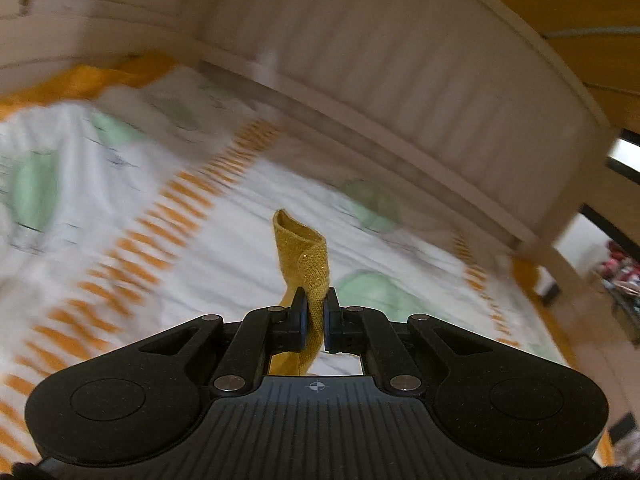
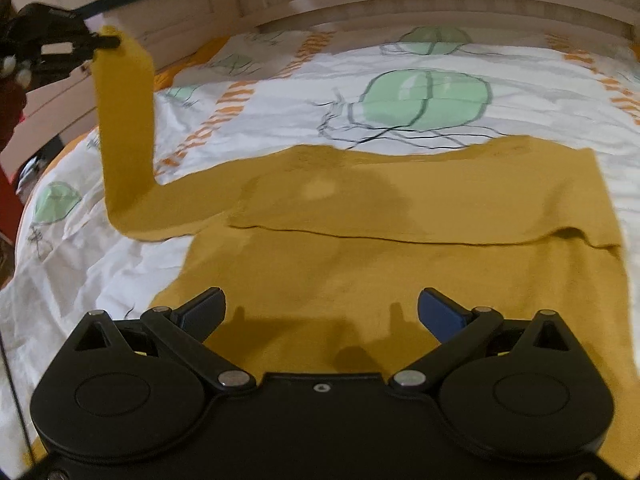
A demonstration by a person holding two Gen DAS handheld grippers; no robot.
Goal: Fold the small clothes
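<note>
Left gripper (image 1: pixel 315 306) is pinching the mustard sweater's (image 2: pixel 400 248) sleeve (image 2: pixel 126 120), lifting it off the bedsheet (image 2: pixel 280 92); right gripper (image 2: pixel 321 312) is hovering spread over the hem.

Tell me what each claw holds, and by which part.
Left claw pinches the mustard sweater by its sleeve end. Right claw holds nothing.

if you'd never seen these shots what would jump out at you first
The mustard-yellow sweater spread flat on the balloon-print bedsheet dominates the right wrist view. Its long sleeve rises at far left, pinched at the cuff by the left gripper. The right gripper hovers above the sweater, jaws wide apart.
</note>
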